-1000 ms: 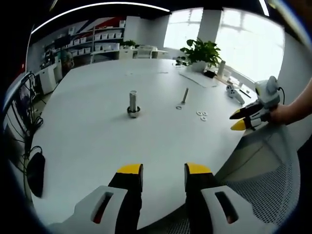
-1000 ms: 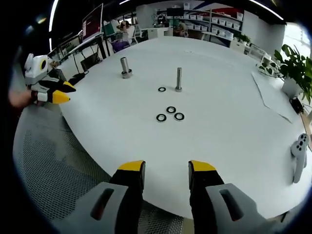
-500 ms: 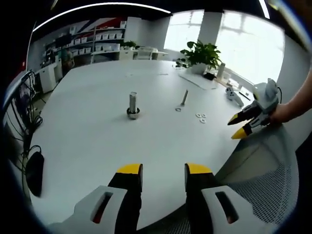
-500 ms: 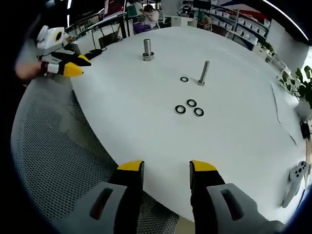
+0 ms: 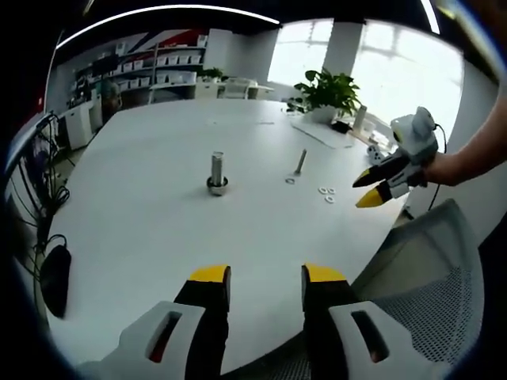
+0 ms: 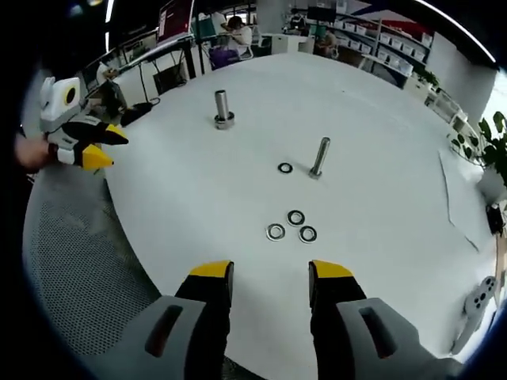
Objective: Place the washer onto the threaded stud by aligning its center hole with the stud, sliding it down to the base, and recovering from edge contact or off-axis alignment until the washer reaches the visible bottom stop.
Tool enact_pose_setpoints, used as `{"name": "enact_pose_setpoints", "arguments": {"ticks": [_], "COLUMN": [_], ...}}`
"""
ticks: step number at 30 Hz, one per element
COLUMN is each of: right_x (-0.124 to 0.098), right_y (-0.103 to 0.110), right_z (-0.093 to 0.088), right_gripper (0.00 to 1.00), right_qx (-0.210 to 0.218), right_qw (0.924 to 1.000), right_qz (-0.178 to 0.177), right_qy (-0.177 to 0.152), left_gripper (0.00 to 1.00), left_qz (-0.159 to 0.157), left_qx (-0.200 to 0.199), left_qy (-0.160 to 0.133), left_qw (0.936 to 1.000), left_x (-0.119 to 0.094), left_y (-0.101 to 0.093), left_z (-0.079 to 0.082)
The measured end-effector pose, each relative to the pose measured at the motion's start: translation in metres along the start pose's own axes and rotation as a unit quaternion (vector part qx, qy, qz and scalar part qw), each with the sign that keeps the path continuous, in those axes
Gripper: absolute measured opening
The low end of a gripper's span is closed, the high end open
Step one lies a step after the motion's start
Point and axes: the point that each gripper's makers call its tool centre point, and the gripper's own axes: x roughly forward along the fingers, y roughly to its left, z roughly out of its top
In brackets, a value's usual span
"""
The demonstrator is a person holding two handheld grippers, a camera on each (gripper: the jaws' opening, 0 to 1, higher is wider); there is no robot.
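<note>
A slim threaded stud (image 6: 319,157) stands upright on the white table (image 6: 380,190), with one washer (image 6: 285,168) lying flat just beside it. Three loose washers (image 6: 293,228) lie in a cluster nearer my right gripper (image 6: 271,271), which hangs open and empty above the table's edge. A thicker stud on a wide base (image 5: 216,172) stands further left, and the slim stud (image 5: 300,161) and the washer cluster (image 5: 326,192) lie to its right. My left gripper (image 5: 265,275) is open and empty at the near edge. The right gripper (image 5: 369,188) enters from the right, held by a hand.
A mesh chair (image 5: 428,285) sits under the table edge. A potted plant (image 5: 326,85), papers (image 5: 321,128) and a white game controller (image 6: 479,297) lie on the far side. Cables and a black mouse (image 5: 57,279) are at the left. Shelves and a seated person are behind.
My right gripper has moved in over the table edge toward the washer cluster, and its view has swung. The left gripper has stayed almost still. Studs and washers lie as before.
</note>
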Motion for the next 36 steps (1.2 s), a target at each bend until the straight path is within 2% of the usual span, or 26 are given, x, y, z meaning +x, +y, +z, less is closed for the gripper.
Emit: {"name": "enact_pose_setpoints", "arguments": {"ticks": [7,18,28,36], "right_x": [0.005,0.014,0.024,0.032], "right_y": [-0.010,-0.008,-0.003,0.002], "right_z": [0.009,0.013,0.030,0.030], "right_gripper": [0.41,0.41,0.41,0.37], "right_qx": [0.021,0.034,0.036,0.021], "right_qw": [0.9997,0.9993,0.9993,0.9994], "right_qz": [-0.010,-0.009,-0.001,0.013], "right_qy": [0.001,0.007,0.004,0.025], "left_gripper": [0.34,0.33,0.33,0.32], "left_qz": [-0.001,-0.001,0.001,0.005], "left_qx": [0.002,0.002,0.003,0.001], "left_qy": [-0.001,0.002,0.005,0.009], "left_qw": [1.0000,1.0000,1.0000,1.0000], "left_x": [0.000,0.000,0.001,0.001], "left_y": [-0.001,0.000,0.001,0.002], "left_z": [0.001,-0.001,-0.002,-0.004]}}
